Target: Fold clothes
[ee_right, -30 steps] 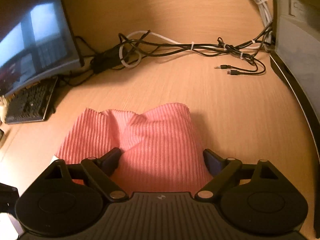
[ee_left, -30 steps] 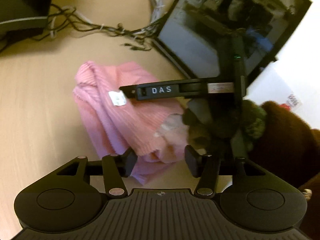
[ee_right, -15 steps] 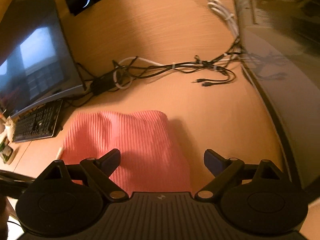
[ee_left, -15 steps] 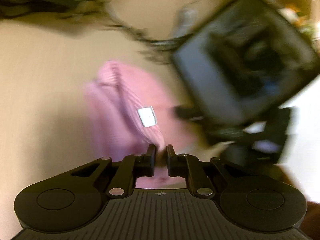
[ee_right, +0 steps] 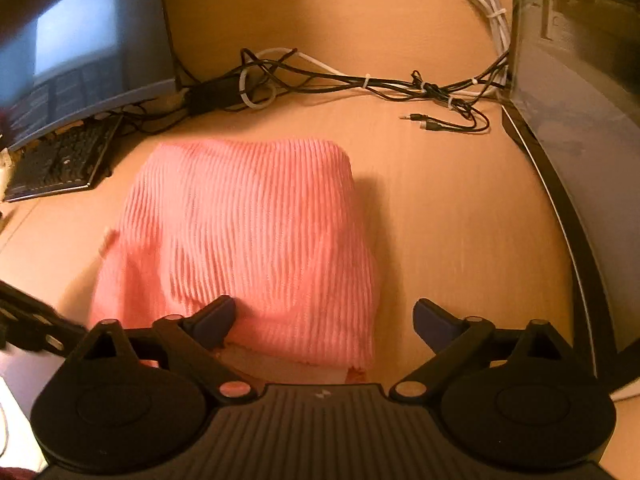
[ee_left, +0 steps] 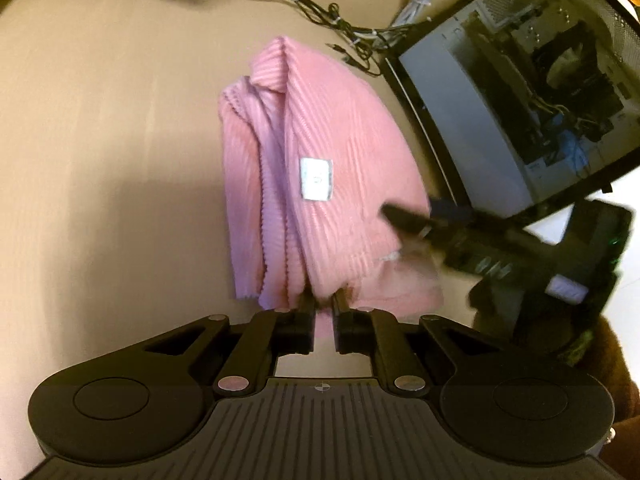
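A pink ribbed garment (ee_left: 328, 184) lies folded in a bundle on the wooden desk, with a white label (ee_left: 316, 179) on top. My left gripper (ee_left: 323, 304) is shut on the garment's near edge. In the right wrist view the same garment (ee_right: 256, 232) lies as a squarish fold. My right gripper (ee_right: 324, 316) is open just above its near edge, the left finger (ee_right: 216, 316) over the cloth and the right finger (ee_right: 434, 320) over bare desk. The right gripper's body (ee_left: 500, 248) shows blurred at the right of the left wrist view.
A tangle of black and white cables (ee_right: 360, 84) lies beyond the garment. A monitor (ee_right: 80, 48) and keyboard (ee_right: 56, 160) stand at left, a glass-sided computer case (ee_right: 580, 80) at right. It also shows in the left wrist view (ee_left: 520, 80).
My left gripper closed on the garment's near edge and drew back. My right gripper let go of the cloth and stays open; the garment now lies flatter and squarer.
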A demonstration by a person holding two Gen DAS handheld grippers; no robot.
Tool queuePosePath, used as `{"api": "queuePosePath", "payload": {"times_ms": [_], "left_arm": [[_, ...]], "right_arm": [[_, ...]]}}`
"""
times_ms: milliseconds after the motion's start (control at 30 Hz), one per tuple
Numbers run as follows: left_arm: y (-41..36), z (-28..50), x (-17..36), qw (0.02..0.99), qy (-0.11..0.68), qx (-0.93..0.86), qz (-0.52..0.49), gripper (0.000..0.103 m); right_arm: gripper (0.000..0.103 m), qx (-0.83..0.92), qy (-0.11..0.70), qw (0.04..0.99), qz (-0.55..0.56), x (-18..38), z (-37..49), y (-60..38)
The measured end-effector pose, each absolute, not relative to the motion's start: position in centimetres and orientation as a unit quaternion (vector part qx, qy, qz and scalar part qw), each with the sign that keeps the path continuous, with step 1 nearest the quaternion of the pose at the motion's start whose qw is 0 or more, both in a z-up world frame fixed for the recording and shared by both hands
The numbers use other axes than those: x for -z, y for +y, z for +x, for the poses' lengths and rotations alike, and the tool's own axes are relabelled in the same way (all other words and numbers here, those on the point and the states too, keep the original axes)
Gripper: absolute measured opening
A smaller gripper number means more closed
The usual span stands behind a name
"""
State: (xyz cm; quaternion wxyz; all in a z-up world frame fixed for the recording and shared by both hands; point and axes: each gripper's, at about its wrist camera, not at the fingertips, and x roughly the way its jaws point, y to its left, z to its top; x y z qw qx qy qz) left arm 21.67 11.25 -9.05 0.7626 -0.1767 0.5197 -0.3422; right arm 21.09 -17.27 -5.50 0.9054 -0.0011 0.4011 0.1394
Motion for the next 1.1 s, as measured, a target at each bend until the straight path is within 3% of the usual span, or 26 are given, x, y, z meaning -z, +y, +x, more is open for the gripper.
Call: {"api": "queuePosePath", "payload": {"times_ms": [33, 100, 167, 267, 333, 367, 400, 433, 633, 767, 800, 833, 900, 1100], "left_arm": [[11.7, 21.5, 8.5, 0.767, 0.513, 0.342, -0.176, 0.029], [12.7, 21.1, 6.9, 0.783, 0.485, 0.348, -0.176, 0.067], [13.0, 21.2, 5.3, 0.794, 0.458, 0.353, -0.185, 0.08], [11.0, 22.5, 5.0, 0.804, 0.45, 0.35, -0.169, 0.088], [9.4, 23.5, 5.3, 0.81, 0.449, 0.345, -0.153, 0.086], [8.8, 23.8, 5.6, 0.813, 0.451, 0.34, -0.143, 0.076], [9.0, 23.9, 6.2, 0.815, 0.458, 0.33, -0.133, 0.059], [9.1, 24.0, 6.8, 0.817, 0.464, 0.319, -0.122, 0.054], [10.0, 24.1, 8.6, 0.818, 0.486, 0.29, -0.106, 0.059], [9.4, 23.3, 8.8, 0.802, 0.492, 0.316, -0.123, 0.079], [9.4, 23.0, 8.9, 0.8, 0.492, 0.319, -0.127, 0.078], [9.6, 22.7, 9.0, 0.8, 0.493, 0.318, -0.128, 0.076], [10.1, 22.3, 9.0, 0.808, 0.491, 0.301, -0.124, 0.059], [15.2, 21.7, 8.6, 0.847, 0.476, 0.206, -0.115, 0.058]], "right_arm": [[0.098, -0.138, 0.4, 0.906, -0.004, 5.4, 21.1, -17.1], [0.098, -0.137, 0.397, 0.908, -0.011, 5.3, 21.1, -16.8], [0.098, -0.141, 0.396, 0.907, -0.01, 5.2, 21.2, -16.5], [0.098, -0.164, 0.403, 0.9, 0.028, 5.0, 21.6, -17.1], [0.098, -0.17, 0.409, 0.894, 0.061, 5.1, 21.6, -17.8], [0.098, -0.169, 0.409, 0.894, 0.07, 5.1, 21.4, -18.1], [0.098, -0.167, 0.405, 0.896, 0.074, 5.0, 21.2, -18.4], [0.098, -0.166, 0.401, 0.898, 0.078, 4.9, 20.9, -18.6], [0.098, -0.167, 0.409, 0.886, 0.14, 4.9, 21.5, -20.5], [0.091, -0.188, 0.435, 0.867, 0.153, 5.8, 22.8, -19.6], [0.082, -0.201, 0.436, 0.865, 0.147, 5.7, 23.1, -18.9], [0.082, -0.212, 0.438, 0.862, 0.141, 5.7, 23.5, -18.1], [0.079, -0.237, 0.44, 0.857, 0.129, 5.7, 24.4, -16.2], [0.079, -0.33, 0.434, 0.835, 0.072, 6.1, 27.1, -7.4]]}}
